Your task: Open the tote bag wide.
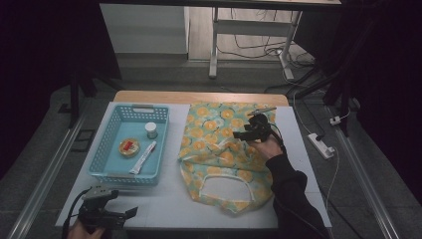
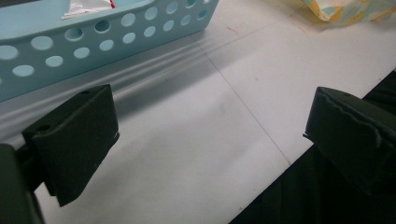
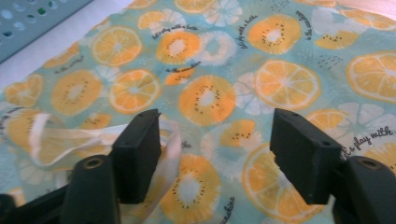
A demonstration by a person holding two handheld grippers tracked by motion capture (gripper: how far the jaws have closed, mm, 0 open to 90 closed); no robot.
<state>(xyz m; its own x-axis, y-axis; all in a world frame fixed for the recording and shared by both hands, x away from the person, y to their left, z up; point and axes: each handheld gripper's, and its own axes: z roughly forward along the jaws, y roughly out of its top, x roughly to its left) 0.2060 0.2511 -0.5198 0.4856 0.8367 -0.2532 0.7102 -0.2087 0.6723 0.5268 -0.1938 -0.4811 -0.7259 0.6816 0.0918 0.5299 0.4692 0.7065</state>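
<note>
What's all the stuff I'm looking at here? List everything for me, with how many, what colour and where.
Basket: one, light blue with round holes, left part of the table.
Small jar: one, white-lidded, inside the basket, far side.
Round container: one, yellowish with something red on it, inside the basket.
Tube: one, white with a red end, inside the basket, lying flat.
Fabric bag: one, teal with orange fruit slices and pale handles, flat on the table's right part.
Table: one, white top.
Power strip: one, white, on the floor at right.
Left hand-held gripper: black, open, near table edge.
Right hand-held gripper: black, open, over the bag.
</note>
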